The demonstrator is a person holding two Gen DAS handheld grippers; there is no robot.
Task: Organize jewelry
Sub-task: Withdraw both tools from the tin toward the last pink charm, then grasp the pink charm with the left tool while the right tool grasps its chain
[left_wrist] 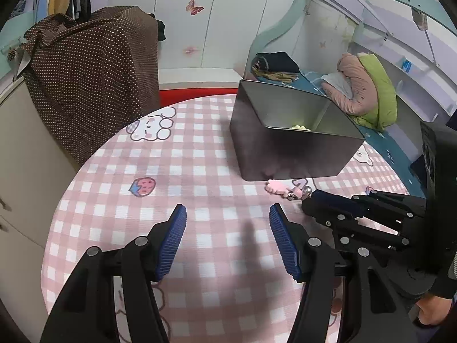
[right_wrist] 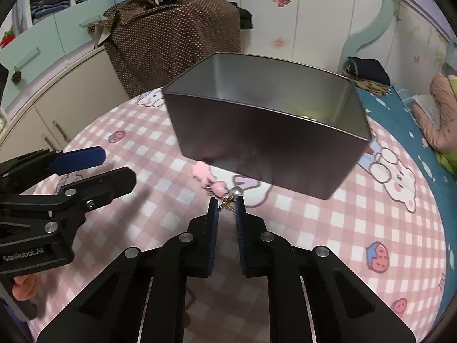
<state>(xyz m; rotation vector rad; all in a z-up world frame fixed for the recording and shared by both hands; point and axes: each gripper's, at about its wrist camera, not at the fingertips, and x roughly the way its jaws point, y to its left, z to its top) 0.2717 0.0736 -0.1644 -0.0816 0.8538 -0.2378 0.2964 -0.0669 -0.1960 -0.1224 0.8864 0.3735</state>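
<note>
A pink charm earring point(right_wrist: 205, 175) with a pearl point(right_wrist: 237, 191) and a gold hook lies on the pink checked tablecloth point(right_wrist: 328, 223), just in front of a grey metal tin point(right_wrist: 257, 143). My right gripper point(right_wrist: 226, 204) is shut on the earring's gold hook end, fingertips down at the cloth. In the left wrist view the same earring point(left_wrist: 281, 188) lies below the tin point(left_wrist: 285, 154), with the right gripper point(left_wrist: 307, 203) at its right end. My left gripper point(left_wrist: 227, 214) hovers open over bare cloth with nothing between its fingers. Pale yellow beads point(left_wrist: 300, 127) show inside the tin.
A brown polka-dot cover point(left_wrist: 94, 65) drapes something behind the table's far left edge. A cream cabinet point(left_wrist: 22, 157) stands on the left. A bed with a blue sheet point(right_wrist: 400, 114) and pink and green bedding point(left_wrist: 368, 91) lies to the right.
</note>
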